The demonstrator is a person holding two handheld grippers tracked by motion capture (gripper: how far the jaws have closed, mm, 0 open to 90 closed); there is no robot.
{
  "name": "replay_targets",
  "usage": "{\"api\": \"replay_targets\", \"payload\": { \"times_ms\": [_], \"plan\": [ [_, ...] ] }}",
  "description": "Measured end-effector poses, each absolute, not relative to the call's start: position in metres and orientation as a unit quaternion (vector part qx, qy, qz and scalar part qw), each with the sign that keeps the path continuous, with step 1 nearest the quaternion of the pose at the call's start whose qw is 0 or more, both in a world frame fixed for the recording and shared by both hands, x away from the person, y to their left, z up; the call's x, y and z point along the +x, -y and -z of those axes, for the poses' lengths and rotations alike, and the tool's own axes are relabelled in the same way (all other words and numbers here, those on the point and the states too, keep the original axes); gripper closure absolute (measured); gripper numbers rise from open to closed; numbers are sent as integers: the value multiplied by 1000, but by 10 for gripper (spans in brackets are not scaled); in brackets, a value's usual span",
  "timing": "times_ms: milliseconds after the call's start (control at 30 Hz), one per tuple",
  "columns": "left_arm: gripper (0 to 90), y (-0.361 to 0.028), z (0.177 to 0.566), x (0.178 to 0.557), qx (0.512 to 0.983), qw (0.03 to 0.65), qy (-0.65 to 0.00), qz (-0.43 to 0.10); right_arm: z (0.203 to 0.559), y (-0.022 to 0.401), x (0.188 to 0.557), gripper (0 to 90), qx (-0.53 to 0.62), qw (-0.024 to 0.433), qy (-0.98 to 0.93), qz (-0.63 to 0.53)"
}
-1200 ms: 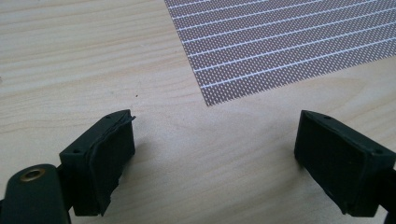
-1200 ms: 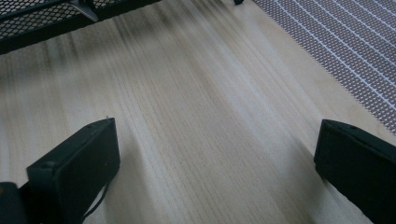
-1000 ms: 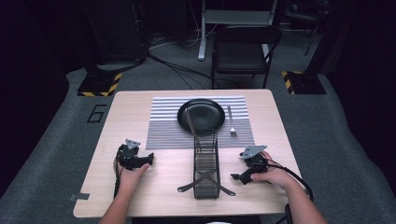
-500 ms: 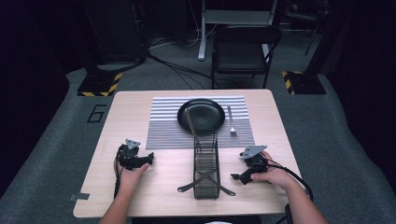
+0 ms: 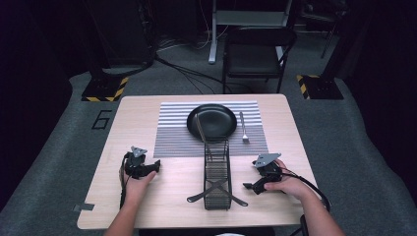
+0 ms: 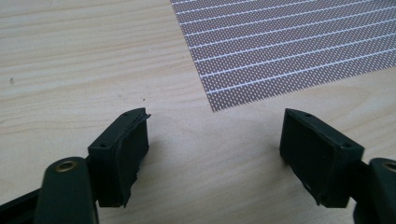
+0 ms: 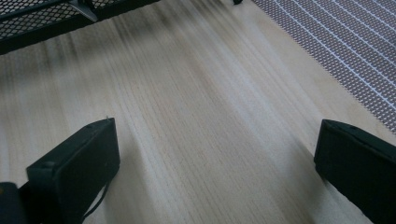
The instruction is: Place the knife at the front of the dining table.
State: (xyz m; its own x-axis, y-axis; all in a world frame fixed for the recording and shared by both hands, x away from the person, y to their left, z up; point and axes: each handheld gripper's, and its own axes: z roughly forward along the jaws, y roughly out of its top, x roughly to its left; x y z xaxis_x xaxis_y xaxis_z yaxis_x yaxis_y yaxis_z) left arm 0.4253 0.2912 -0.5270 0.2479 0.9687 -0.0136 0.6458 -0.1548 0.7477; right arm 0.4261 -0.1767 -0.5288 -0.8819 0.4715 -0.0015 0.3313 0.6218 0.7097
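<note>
Either side of the mesh rack [image 5: 217, 172], both grippers rest on bare table [image 5: 147, 110]: left gripper [image 5: 153, 167] has just been narrowing its wide, empty jaws, right gripper [image 5: 249, 187] gapes empty, apparently staged before reaching for the rack, which lies just nearer than the plate [image 5: 212, 121].

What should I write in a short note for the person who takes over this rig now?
Left gripper: open, jaws have just been closing a little, nothing between them, on bare table.
Right gripper: open, nothing held.
Mesh basket stands between them. Black plate holds a utensil; fork lies beside it on the striped mat.
Done: nothing is gripped. Left: probably everything.
</note>
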Motion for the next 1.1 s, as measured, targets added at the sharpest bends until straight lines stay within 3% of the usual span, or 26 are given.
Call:
{"api": "replay_targets", "payload": {
  "times_ms": [333, 867, 1100],
  "plan": [
    [333, -291, 517, 424, 709, 337, -574, -231, 529, 177, 426, 0, 224, 94, -896, -373],
    [371, -276, 491, 417, 736, 341, -538, -231, 529, 177, 426, 0, 225, 95, -895, -373],
    [372, -265, 481, 412, 736, 374, -526, -202, 529, 177, 426, 0, 225, 95, -895, -373]
  ]
}}
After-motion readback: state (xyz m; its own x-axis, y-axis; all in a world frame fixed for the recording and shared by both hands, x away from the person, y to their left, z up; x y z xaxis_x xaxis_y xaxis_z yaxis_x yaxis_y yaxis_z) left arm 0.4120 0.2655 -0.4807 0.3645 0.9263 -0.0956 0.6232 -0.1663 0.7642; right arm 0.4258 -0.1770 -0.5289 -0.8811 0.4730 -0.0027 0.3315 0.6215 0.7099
